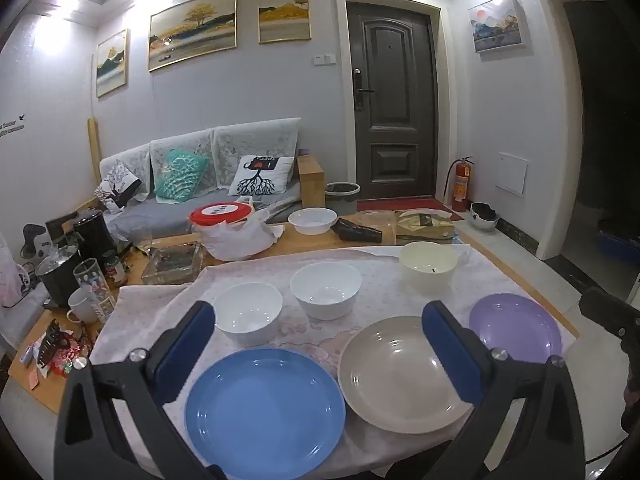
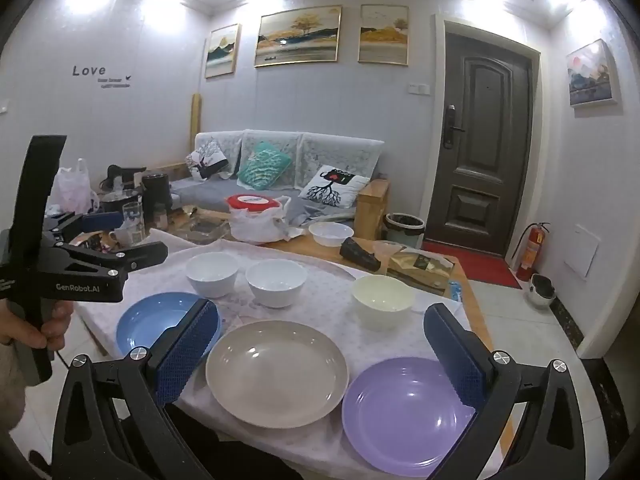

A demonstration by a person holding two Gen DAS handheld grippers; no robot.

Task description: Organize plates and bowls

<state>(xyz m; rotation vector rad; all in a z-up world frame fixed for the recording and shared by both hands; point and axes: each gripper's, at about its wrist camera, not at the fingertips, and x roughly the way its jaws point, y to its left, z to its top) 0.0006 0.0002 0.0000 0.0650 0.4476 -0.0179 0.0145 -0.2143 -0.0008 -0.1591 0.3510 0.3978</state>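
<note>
black grippers [image 1: 320, 320] [image 2: 320, 322] hover, jaws wide

Three plates [image 2: 277, 372] lie side by side in a row at the near edge of the bench [image 2: 328, 292]. Three bowls [image 2: 276, 282] stand in a row behind them. A sofa [image 2: 280, 176] is far behind

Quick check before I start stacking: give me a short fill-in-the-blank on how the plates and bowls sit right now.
1. Between the blue plate and the purple plate lies the ____ plate.
2. Behind the plates stand two white bowls and one ____ bowl.
3. Both grippers, left gripper and right gripper, are ____ and hold nothing.

Missing words: beige; cream; open
</note>
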